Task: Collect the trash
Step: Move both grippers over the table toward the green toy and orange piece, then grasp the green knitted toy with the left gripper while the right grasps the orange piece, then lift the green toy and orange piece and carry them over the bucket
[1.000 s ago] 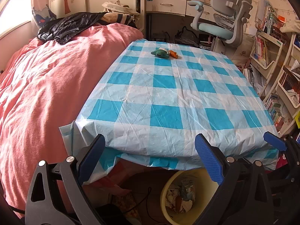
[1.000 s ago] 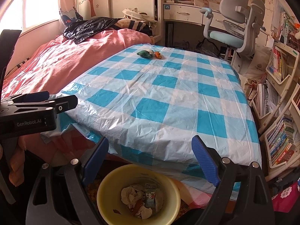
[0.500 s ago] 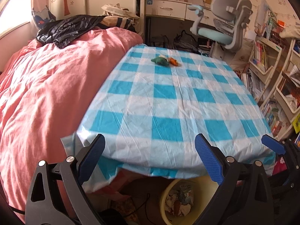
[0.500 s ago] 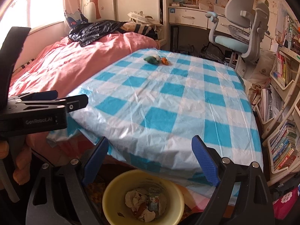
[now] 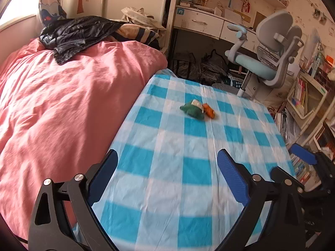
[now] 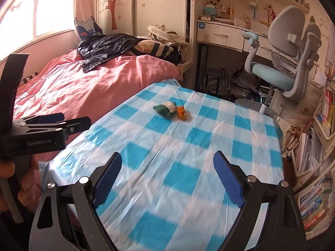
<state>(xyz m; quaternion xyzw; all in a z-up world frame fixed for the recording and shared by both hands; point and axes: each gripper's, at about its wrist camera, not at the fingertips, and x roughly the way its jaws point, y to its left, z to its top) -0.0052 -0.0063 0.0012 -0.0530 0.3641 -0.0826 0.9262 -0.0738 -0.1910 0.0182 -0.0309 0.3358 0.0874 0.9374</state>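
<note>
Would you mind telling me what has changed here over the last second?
Both grippers advanced over the checked tablecloth toward the crumpled wrappers; the yellow bin has dropped out of view. The right gripper has just been closing slightly, nothing between its fingers. The left gripper stays open and empty; the wrappers lie unmoved.

Near half of checked desk cloth blurred in both views; near edge hidden behind tool arms. Green scrap and orange scrap: too small to identify; white piece on green one unclear. Right tool cut off at left view's right edge. Left tool mostly outside right view's left edge; hand behind it partly hidden. Book titles unreadable.
</note>
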